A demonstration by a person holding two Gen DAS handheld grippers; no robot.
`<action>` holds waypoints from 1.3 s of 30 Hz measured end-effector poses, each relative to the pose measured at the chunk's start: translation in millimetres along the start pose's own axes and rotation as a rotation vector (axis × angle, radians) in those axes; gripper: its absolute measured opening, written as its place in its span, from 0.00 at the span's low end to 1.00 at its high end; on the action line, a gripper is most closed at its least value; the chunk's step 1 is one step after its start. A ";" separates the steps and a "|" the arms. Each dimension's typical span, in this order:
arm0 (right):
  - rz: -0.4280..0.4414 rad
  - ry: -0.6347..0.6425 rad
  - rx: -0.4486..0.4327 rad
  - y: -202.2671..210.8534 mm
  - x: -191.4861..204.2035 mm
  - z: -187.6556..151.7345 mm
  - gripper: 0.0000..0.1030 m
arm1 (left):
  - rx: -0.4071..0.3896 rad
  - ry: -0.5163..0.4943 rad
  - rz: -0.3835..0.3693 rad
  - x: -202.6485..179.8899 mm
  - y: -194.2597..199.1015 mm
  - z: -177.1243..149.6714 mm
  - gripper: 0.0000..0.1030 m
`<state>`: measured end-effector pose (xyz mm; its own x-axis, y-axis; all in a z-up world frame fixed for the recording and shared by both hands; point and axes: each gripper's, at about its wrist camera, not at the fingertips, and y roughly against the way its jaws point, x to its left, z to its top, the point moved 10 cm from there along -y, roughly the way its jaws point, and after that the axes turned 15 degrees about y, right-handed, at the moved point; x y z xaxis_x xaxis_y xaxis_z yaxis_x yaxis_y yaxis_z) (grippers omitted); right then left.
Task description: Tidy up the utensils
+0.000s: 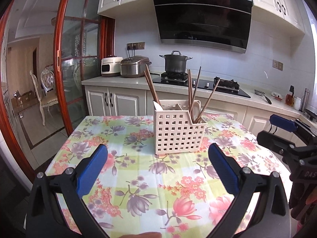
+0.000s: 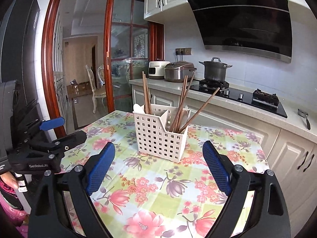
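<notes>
Right gripper [image 2: 158, 164] jaws spread wide and empty, left gripper [image 1: 157, 166] jaws likewise, both angled slightly down, basket [image 2: 160, 136] of chopsticks [image 2: 179, 107] ahead mid-counter [image 2: 150, 196], bare flowered cloth between, counter edges well apart.

The utensil caddy [image 1: 179, 130] stands on the table [image 1: 122, 158], toward its far edge. In the caddy's left compartment stand two chopsticks [image 1: 152, 88] and a spoon [image 1: 157, 105]; in its right compartment, more chopsticks [image 1: 195, 91] and another spoon [image 1: 196, 107]. Behind the caddy runs the counter [image 1: 118, 80], bearing a rice cooker [image 1: 133, 66], and the stove [image 1: 200, 84] with a pot [image 1: 175, 62].
</notes>
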<state>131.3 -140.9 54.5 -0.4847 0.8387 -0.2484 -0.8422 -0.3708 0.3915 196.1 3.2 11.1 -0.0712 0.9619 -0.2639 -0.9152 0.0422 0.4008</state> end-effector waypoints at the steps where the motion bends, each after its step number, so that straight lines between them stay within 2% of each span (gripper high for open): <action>1: 0.001 -0.003 0.004 -1.7 0.2 -1.2 0.82 | 0.003 0.002 0.000 1.3 1.3 -0.8 0.96; 39: 0.011 -0.016 -0.006 -2.2 6.1 -3.0 0.82 | -0.026 0.003 -0.014 -4.0 9.8 -3.3 0.96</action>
<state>129.5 -136.2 49.5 -0.4903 0.8407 -0.2299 -0.8382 -0.3826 0.3887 186.1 -1.1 13.2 -0.0593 0.9604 -0.2722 -0.9261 0.0488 0.3741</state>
